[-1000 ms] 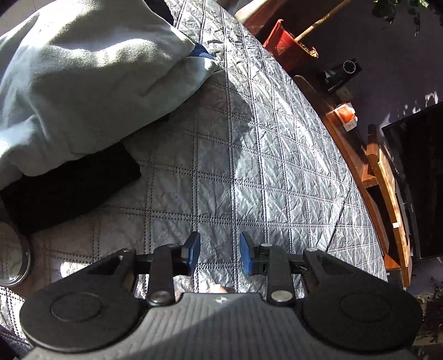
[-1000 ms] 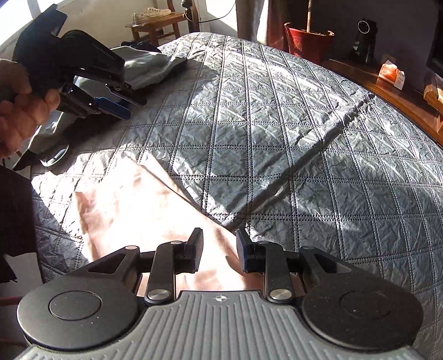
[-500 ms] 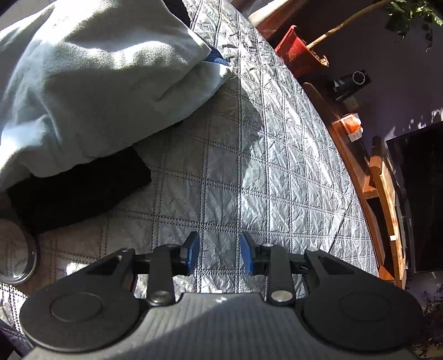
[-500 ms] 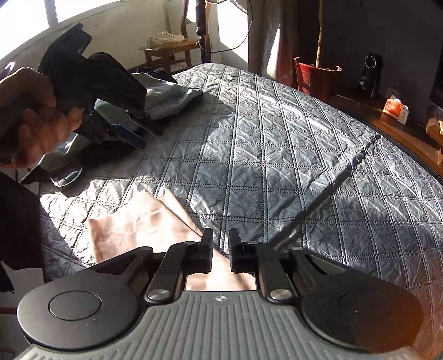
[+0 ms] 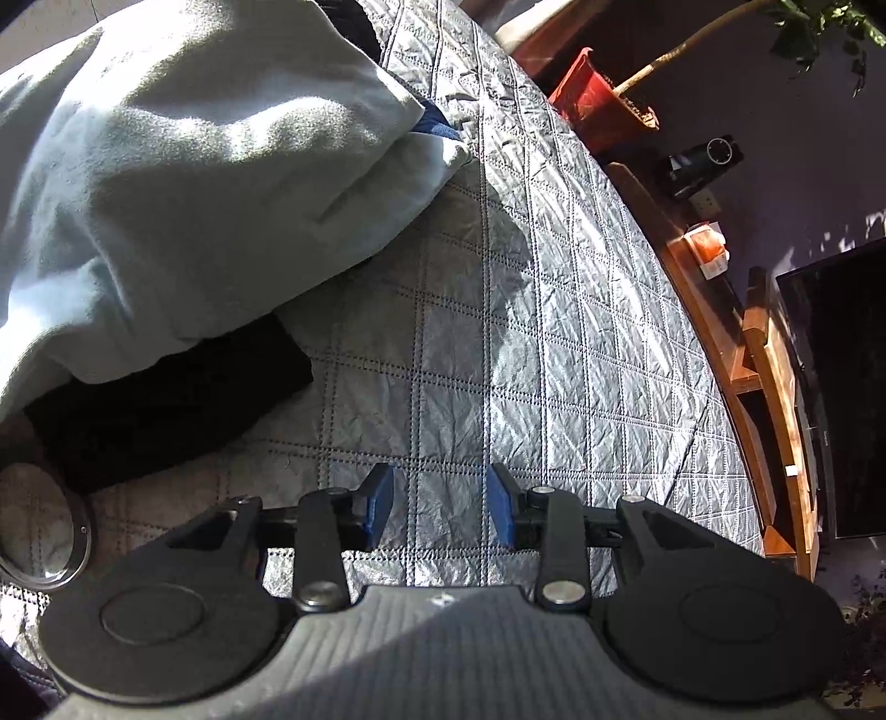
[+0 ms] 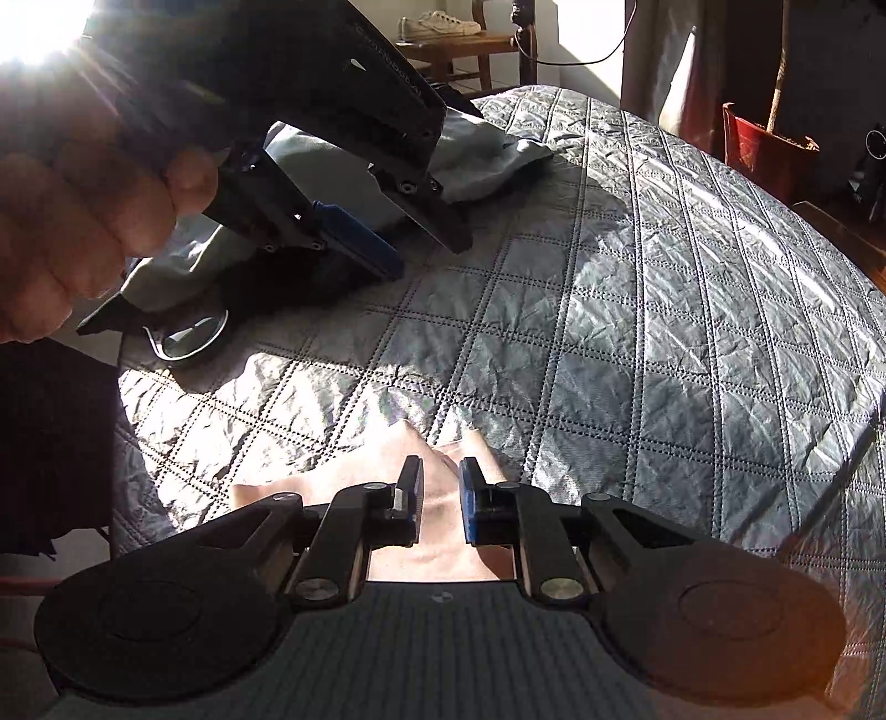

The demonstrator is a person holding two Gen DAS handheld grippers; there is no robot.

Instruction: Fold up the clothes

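Note:
A pale pink cloth (image 6: 443,543) lies on the grey quilted bed (image 6: 637,310) at its near edge. My right gripper (image 6: 440,493) is shut on a bunched fold of it, and the cloth peaks just past the pads. A hand (image 6: 72,221) holds my left gripper (image 6: 429,256) above the quilt, beside a light blue garment (image 5: 194,194). In the left wrist view the left gripper (image 5: 443,504) has its jaws opening with nothing between them, only bare quilt (image 5: 554,360) below. A folded black cloth (image 5: 166,399) sticks out from under the blue garment.
A round glass-and-metal ring (image 5: 39,526) lies on the quilt by the black cloth. Beyond the bed's far edge stand a red plant pot (image 5: 598,94), a wooden shelf unit (image 5: 775,360) and a dark screen (image 5: 841,387). A chair with a shoe (image 6: 443,25) stands behind.
My right gripper has narrowed on the pink cloth and moved left toward the left gripper, bunching the cloth. The left gripper has barely moved and its jaws stand slightly wider.

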